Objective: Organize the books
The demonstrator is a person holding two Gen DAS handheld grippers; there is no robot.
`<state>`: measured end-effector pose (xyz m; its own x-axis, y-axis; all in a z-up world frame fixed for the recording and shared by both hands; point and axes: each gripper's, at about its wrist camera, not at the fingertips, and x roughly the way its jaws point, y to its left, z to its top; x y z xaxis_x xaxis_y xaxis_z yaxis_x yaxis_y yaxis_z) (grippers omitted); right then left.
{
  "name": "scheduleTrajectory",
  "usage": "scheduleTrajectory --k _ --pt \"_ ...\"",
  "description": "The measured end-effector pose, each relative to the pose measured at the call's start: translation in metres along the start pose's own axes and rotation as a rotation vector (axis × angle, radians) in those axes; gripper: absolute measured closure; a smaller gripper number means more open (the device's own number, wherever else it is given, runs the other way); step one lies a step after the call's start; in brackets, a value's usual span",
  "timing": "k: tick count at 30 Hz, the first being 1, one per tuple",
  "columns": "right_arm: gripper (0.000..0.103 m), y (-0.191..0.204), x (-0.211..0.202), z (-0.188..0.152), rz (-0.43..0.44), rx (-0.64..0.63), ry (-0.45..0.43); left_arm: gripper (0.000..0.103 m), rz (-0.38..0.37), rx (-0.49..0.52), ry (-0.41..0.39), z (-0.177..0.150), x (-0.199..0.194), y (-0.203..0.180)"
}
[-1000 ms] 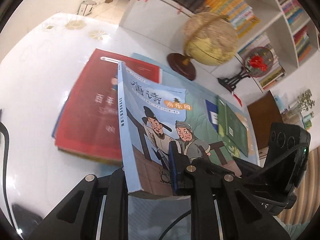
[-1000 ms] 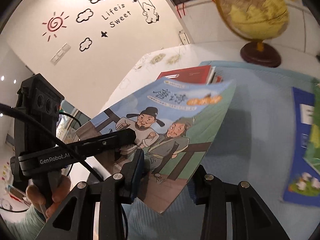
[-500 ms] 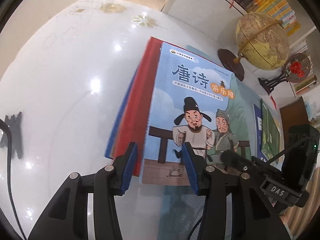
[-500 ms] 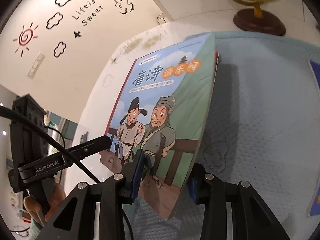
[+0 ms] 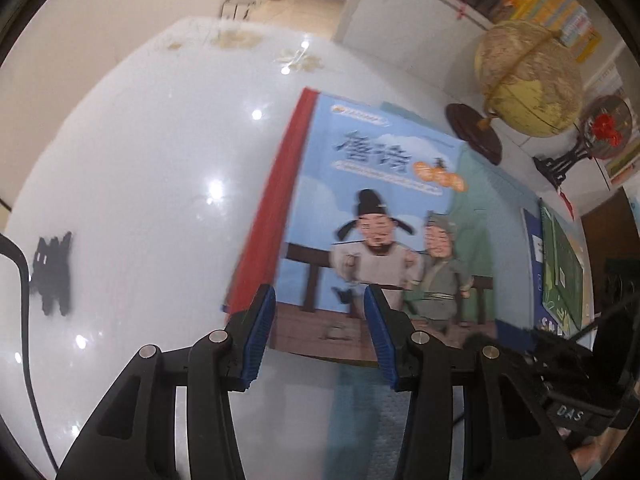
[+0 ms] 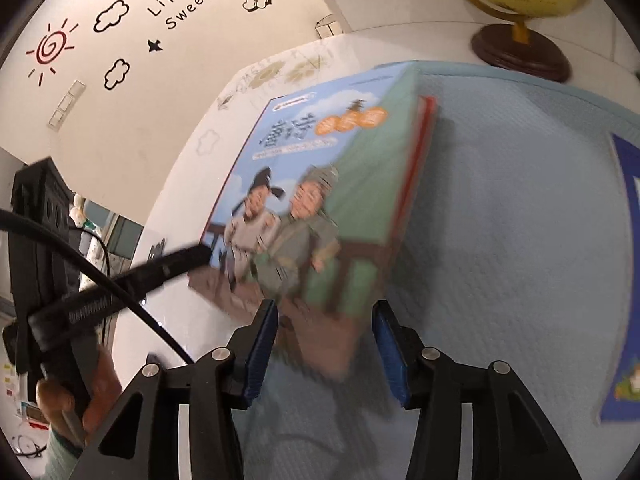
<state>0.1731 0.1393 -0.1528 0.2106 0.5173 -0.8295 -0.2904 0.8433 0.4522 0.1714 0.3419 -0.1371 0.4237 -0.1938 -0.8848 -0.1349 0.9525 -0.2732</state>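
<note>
Blue book (image 5: 384, 216) atop red book (image 5: 276, 200)

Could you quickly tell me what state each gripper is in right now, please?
Left gripper: open, holding nothing; the blue book lies flat past its fingertips.
Right gripper: jaws opening, pads clear of the blue book's corner between them.

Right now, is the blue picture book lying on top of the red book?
Yes: the blue picture book lies flat on the red book, whose edge shows along its left side.

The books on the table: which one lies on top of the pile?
The blue picture book with two cartoon men on its cover; the red book shows only as an edge beneath it, and other books lie apart.
</note>
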Motion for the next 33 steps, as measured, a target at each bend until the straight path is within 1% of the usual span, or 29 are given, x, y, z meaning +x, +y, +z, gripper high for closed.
scheduleTrajectory --k 3,4,5,7,10,12,18,20,22,25,29,33 --pt "0.054 -0.023 -0.025 -0.017 -0.003 0.037 -0.014 0.059 -0.012 0.042 -0.013 -0.004 -0.005 -0.031" --pt "0.053 -0.031 -0.034 -0.024 -0.011 0.049 -0.021 0.059 -0.012 0.067 -0.013 -0.005 -0.006 -0.044" --pt "0.049 -0.042 -0.045 -0.03 -0.021 0.06 -0.032 0.059 -0.008 0.09 -0.013 -0.006 -0.006 -0.057" --pt "0.047 -0.07 -0.068 -0.045 -0.045 0.102 -0.052 0.059 -0.001 0.139 -0.017 -0.01 -0.006 -0.088" --pt "0.047 -0.111 -0.095 -0.062 -0.04 0.171 -0.061 0.059 0.0 0.197 -0.006 -0.018 -0.001 -0.134" --pt "0.047 -0.137 -0.113 -0.068 -0.054 0.196 -0.069 0.059 -0.002 0.209 -0.005 -0.023 0.001 -0.16" --pt "0.047 -0.214 -0.175 -0.08 -0.098 0.235 -0.088 0.059 -0.052 0.208 0.006 -0.041 0.013 -0.244" --pt "0.046 -0.234 -0.194 -0.08 -0.115 0.241 -0.105 0.059 -0.057 0.22 0.009 -0.044 0.019 -0.271" --pt "0.046 -0.261 -0.215 -0.08 -0.151 0.244 -0.123 0.059 -0.066 0.229 0.02 -0.048 0.027 -0.297" --pt "0.046 -0.292 -0.236 -0.077 -0.174 0.257 -0.139 0.059 -0.075 0.231 0.04 -0.053 0.038 -0.327" --pt "0.045 -0.329 -0.256 -0.067 -0.197 0.258 -0.154 0.059 -0.085 0.221 0.06 -0.057 0.053 -0.354" --pt "0.044 -0.365 -0.269 -0.046 -0.214 0.236 -0.164 0.059 -0.082 0.196 0.079 -0.061 0.067 -0.374"
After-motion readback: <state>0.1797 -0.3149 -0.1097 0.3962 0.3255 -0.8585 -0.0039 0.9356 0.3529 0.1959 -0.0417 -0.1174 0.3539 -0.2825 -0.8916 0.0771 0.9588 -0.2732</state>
